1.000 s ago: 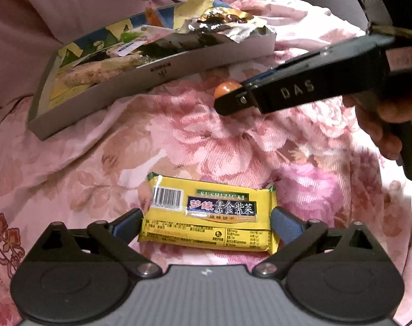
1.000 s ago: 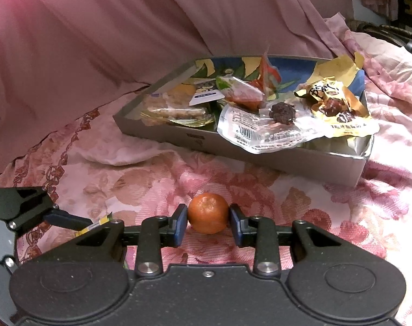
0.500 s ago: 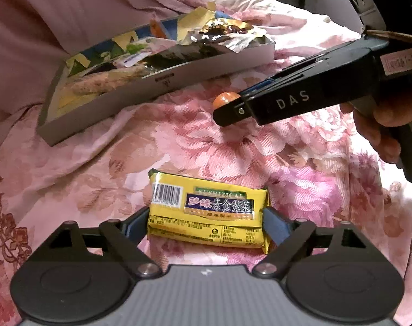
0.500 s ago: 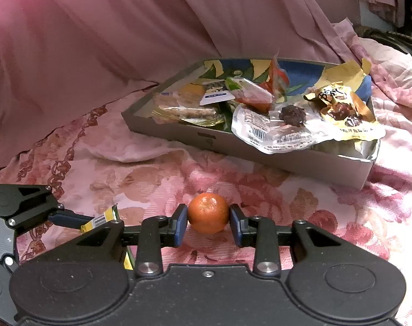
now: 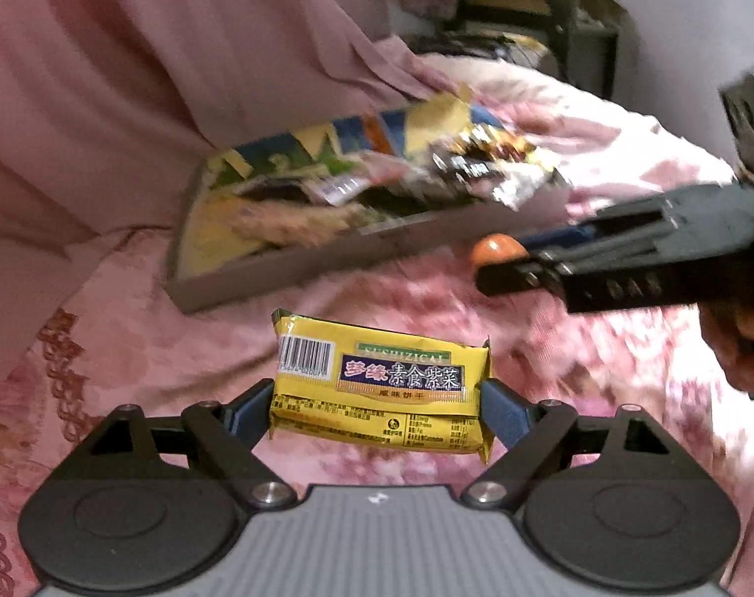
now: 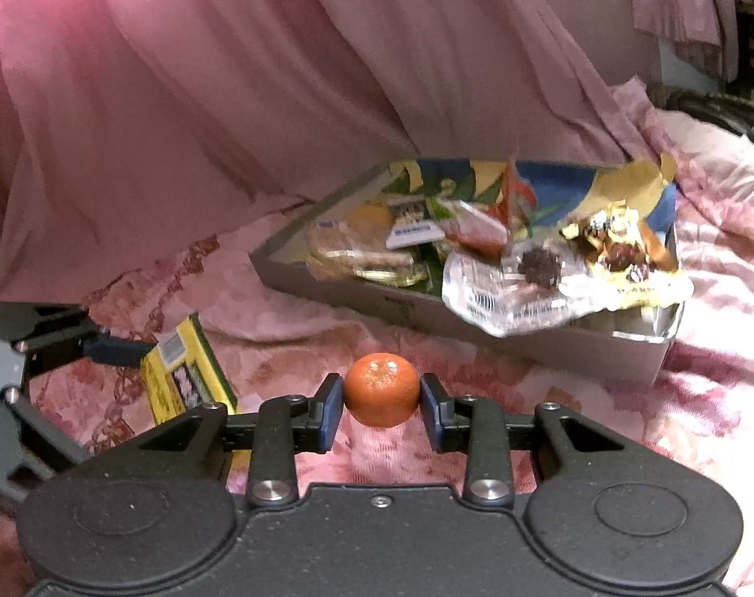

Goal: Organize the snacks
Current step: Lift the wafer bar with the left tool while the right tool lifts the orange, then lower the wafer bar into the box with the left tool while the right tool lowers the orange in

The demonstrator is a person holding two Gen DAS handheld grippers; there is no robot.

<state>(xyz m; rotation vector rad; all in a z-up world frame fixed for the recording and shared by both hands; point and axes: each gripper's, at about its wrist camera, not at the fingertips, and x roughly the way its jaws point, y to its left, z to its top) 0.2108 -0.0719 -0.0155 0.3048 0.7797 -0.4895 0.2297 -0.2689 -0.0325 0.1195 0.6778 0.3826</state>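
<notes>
A yellow snack packet [image 5: 382,383] with a barcode hangs above the floral bedspread, and my left gripper [image 5: 377,405] is shut on its two short ends. The right wrist view shows the same packet [image 6: 188,373] tilted at the left, with a blue left pad [image 6: 118,350] against it. My right gripper [image 6: 382,410] is shut on a small orange [image 6: 382,388], held just above the cloth. From the left wrist view that orange [image 5: 496,248] peeks out at the right gripper's tips [image 5: 506,273]. A shallow cardboard box [image 6: 426,321] with several wrapped snacks lies beyond both.
The box's grey front wall [image 5: 327,263] faces me, and a clear wrapper [image 6: 501,293] and a gold one [image 6: 625,258] spill over its right rim. Pink curtain cloth [image 6: 228,99] hangs behind. A person's hand [image 5: 740,343] holds the right gripper. Dark furniture [image 5: 541,15] stands at the back.
The left jaws closed onto the yellow packet and lifted it off the bedspread, nearer the box. The right gripper kept the orange and hardly moved.
</notes>
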